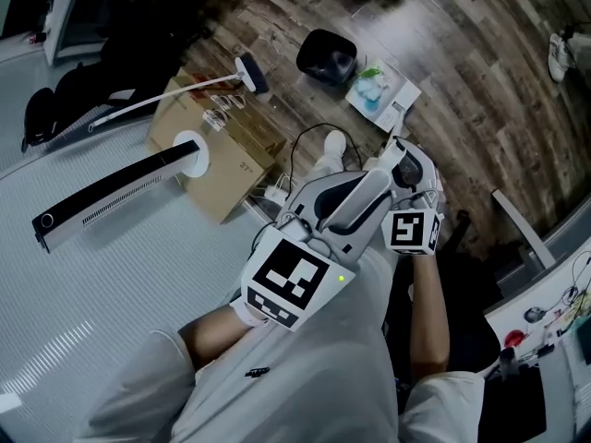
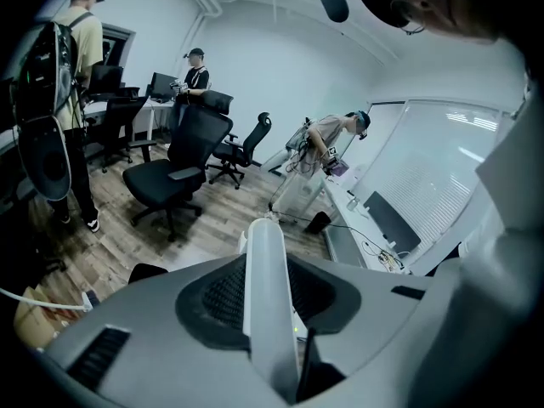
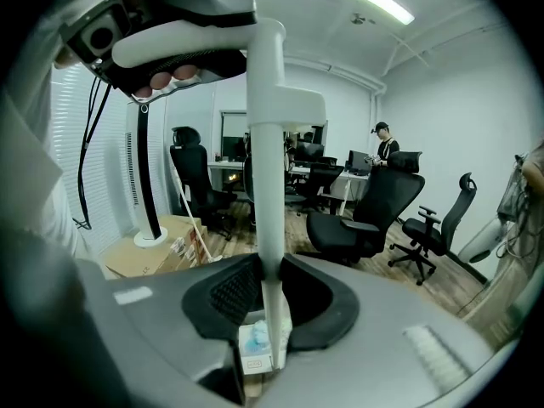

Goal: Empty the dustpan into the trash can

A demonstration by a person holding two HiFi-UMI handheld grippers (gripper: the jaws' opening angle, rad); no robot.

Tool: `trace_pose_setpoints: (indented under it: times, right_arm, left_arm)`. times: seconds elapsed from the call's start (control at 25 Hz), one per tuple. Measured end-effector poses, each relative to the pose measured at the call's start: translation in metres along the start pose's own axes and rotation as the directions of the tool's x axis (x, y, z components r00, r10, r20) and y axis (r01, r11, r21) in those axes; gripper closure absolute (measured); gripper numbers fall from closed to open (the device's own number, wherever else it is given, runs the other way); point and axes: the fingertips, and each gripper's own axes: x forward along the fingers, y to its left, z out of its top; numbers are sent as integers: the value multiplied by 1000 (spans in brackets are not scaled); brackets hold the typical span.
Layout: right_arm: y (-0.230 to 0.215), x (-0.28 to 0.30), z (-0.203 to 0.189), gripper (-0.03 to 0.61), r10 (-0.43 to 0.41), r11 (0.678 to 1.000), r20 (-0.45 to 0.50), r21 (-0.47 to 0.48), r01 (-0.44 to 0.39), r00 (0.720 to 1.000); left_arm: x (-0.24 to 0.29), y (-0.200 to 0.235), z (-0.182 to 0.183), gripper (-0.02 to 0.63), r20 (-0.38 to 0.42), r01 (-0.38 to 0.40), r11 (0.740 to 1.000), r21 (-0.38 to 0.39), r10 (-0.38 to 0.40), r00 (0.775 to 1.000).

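The dustpan (image 1: pixel 380 95) is a white pan on the wooden floor with blue and green rubbish in it, also seen low between the jaws in the right gripper view (image 3: pixel 255 348). Its long white handle (image 1: pixel 367 192) rises toward my chest. My left gripper (image 1: pixel 325 221) is shut on the handle (image 2: pixel 265 296), and my right gripper (image 1: pixel 399 169) is shut on the same handle (image 3: pixel 270 228) a little farther along. The black trash can (image 1: pixel 326 55) stands just left of the pan and beyond it, apart from it.
A cardboard box (image 1: pixel 226 160) lies to the left with a broom (image 1: pixel 185 89) resting across it and a long black tower unit (image 1: pixel 111 192) beside it. Black office chairs (image 2: pixel 174 172) and standing people fill the room behind. A cluttered desk (image 1: pixel 554 312) is at the right.
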Motion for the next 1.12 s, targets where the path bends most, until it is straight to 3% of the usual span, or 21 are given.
trace_pose_setpoints:
  times: [0.8, 1.12]
  right_arm:
    - [-6, -19, 66, 491, -40, 993, 61, -107, 46, 997]
    - [-5, -13, 95, 491, 8, 985, 87, -175, 7, 996]
  left_arm:
    - [-56, -14, 38, 494, 135, -7, 999, 33, 3, 991]
    - [-76, -9, 50, 494, 192, -38, 999, 12, 35, 981]
